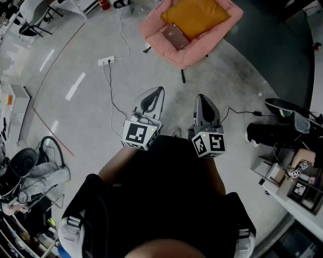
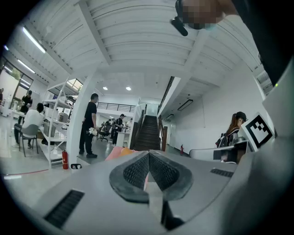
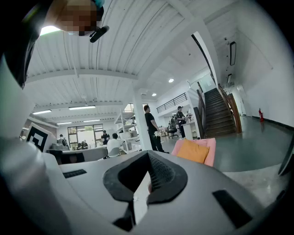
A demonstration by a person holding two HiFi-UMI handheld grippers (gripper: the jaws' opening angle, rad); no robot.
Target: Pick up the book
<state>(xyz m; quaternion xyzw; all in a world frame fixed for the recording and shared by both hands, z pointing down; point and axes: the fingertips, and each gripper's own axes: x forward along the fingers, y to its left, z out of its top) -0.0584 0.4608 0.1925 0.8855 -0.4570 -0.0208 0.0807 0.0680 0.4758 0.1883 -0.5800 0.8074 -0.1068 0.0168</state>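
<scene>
A brown book (image 1: 174,36) lies on the seat of a pink armchair (image 1: 151,22), beside an orange cushion (image 1: 197,15), at the top of the head view. Both grippers are held close to the person's body, well short of the chair, and point toward it. My left gripper (image 1: 153,94) is shut with nothing between its jaws (image 2: 148,156). My right gripper (image 1: 203,99) is shut and empty too (image 3: 148,157). In the right gripper view the armchair (image 3: 209,146) and cushion (image 3: 193,150) show just past the jaws; the book is hidden there. In the left gripper view only a pink edge of the armchair (image 2: 120,152) peeks out.
A white power strip (image 1: 106,61) with trailing cables lies on the grey floor left of the chair. Black gear and a cable coil (image 1: 48,146) crowd the left edge. A desk with boxes (image 1: 290,176) stands at the right. People (image 2: 89,124) and a staircase (image 2: 148,133) are far behind.
</scene>
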